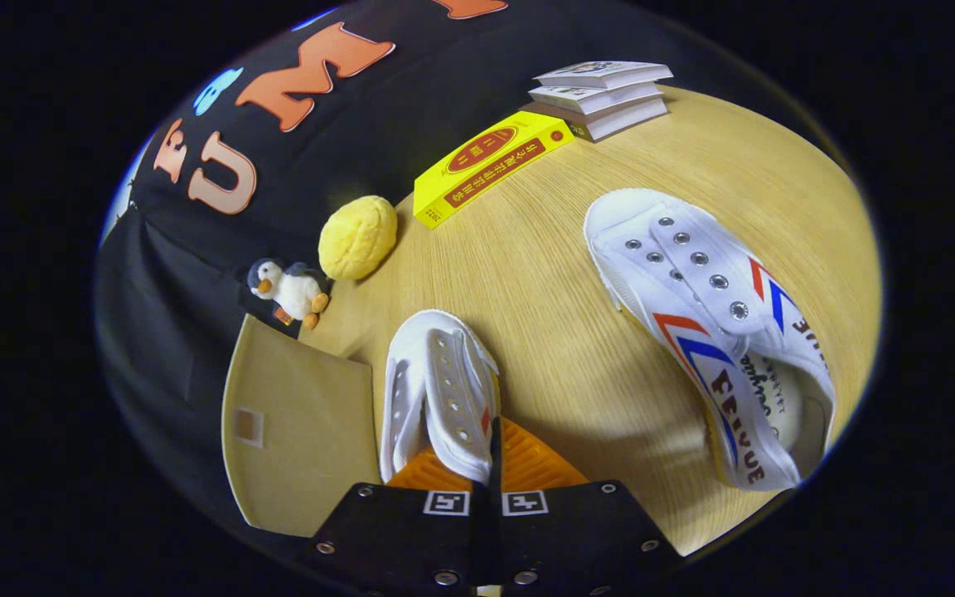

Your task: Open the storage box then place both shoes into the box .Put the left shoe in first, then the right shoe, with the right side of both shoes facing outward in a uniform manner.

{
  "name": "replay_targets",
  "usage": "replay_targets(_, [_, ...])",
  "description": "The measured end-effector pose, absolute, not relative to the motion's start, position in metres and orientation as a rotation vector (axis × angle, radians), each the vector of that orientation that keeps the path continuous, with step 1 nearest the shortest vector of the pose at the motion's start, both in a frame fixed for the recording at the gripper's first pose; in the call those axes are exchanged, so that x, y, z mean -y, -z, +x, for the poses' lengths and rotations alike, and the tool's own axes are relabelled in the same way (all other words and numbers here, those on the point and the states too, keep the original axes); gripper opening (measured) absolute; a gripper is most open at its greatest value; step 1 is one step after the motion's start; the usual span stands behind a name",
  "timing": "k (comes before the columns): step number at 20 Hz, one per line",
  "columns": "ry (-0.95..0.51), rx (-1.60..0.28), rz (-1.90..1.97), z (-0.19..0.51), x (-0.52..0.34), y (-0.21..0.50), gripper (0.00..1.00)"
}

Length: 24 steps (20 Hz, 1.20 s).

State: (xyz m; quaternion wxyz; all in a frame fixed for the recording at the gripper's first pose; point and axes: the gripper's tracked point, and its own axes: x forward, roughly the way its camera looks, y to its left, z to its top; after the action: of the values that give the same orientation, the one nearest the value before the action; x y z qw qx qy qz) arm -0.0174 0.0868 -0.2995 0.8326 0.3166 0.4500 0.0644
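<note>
The hand-held gripper (490, 464) pinched one white shoe (440, 390) at its heel above the table (527, 282); the second shoe (710, 332) lay well apart; keeping the grip firm and the shoe's right side outward seemed advisable.

The wooden table (544, 274) is pale yellow-tan with fine grain lines. On it, the shoe (710, 332) well right of the gripper (490, 477) is white with metal eyelets, red and blue chevron stripes and dark lettering. The shoe (436, 390) pinched between the fingers is white with a small red mark. Beyond it lie a yellow box (486, 166) with a red oval, a pale yellow bun-like ball (357, 236), a black-and-white penguin toy (291, 290) with orange feet, and what seem white books (602, 95).
</note>
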Motion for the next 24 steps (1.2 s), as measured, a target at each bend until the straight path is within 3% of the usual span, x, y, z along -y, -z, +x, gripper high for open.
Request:
replay_targets(14, [-0.156, -0.729, 0.517, 0.01, -0.192, 0.126, 0.0])
replay_targets(18, [-0.168, -0.749, 0.534, -0.004, -0.249, 0.117, 0.0])
replay_targets(24, [-0.179, -0.845, 0.565, -0.019, -0.327, 0.159, 0.0])
